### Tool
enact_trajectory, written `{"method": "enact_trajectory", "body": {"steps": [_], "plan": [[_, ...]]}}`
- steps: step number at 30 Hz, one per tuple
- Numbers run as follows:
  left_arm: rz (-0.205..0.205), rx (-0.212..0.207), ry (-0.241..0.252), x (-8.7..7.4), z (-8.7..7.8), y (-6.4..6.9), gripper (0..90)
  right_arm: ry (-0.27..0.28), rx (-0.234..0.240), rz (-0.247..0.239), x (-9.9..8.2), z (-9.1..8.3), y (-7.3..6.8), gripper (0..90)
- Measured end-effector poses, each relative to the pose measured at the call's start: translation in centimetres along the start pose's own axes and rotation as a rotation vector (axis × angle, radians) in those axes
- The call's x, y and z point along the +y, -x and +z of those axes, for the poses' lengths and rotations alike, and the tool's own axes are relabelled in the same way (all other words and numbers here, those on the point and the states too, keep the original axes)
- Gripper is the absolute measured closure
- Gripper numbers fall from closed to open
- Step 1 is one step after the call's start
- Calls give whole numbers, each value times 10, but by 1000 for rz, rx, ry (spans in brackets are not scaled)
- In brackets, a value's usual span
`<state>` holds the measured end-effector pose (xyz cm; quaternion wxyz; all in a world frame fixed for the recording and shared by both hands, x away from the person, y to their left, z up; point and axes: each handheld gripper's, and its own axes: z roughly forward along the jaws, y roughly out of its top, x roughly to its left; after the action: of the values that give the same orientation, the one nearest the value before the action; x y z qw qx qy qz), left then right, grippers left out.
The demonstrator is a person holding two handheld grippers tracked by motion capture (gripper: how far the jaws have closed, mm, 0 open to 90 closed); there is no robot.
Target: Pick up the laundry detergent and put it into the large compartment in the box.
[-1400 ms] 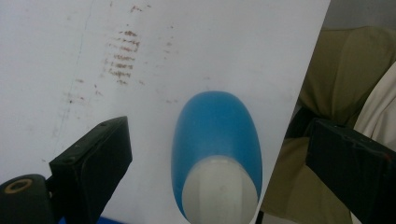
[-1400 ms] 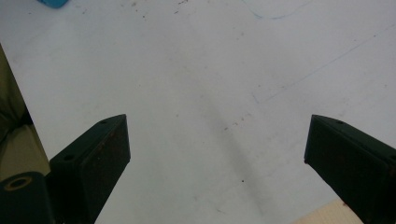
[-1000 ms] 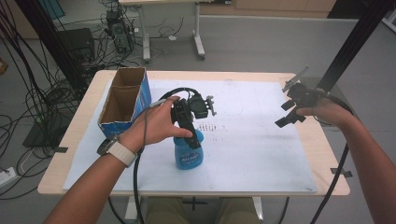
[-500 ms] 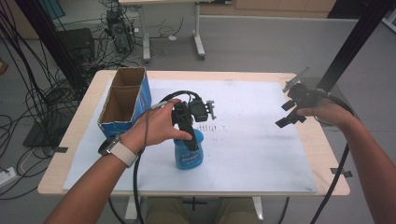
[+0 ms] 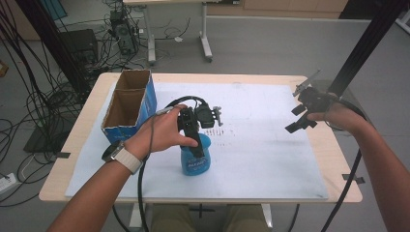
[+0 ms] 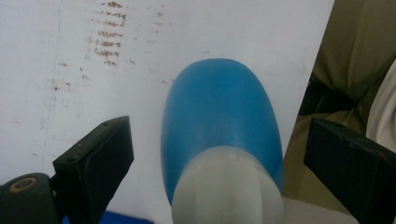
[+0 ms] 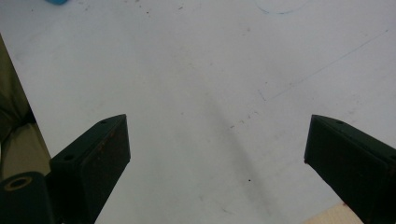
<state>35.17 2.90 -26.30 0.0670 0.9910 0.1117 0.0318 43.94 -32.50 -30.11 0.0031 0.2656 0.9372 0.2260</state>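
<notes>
A blue plastic bottle (image 5: 195, 159) with a white cap stands upright on the white sheet near the table's front middle. In the left gripper view the bottle (image 6: 219, 121) fills the gap between the two black jaws, which stand wide apart and do not touch it. My left gripper (image 5: 193, 133) hovers directly over the bottle top, open. Over the sheet's right edge my right gripper (image 5: 300, 118) is held open, and its own view has bare white sheet (image 7: 210, 93) between the jaws.
A blue cardboard box (image 5: 128, 104) with two open compartments stands at the table's left rear. The wooden table (image 5: 87, 116) carries a white sheet (image 5: 270, 145) with faint brown marks near the middle. Cables and equipment lie on the floor beyond.
</notes>
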Motion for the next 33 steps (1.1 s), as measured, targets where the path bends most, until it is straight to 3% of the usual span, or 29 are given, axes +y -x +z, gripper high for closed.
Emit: {"method": "enact_trajectory", "body": {"steps": [33], "plan": [[-8,14,7,-2,-1,-2,86,-1,5,6,0,2,-1,66]]}}
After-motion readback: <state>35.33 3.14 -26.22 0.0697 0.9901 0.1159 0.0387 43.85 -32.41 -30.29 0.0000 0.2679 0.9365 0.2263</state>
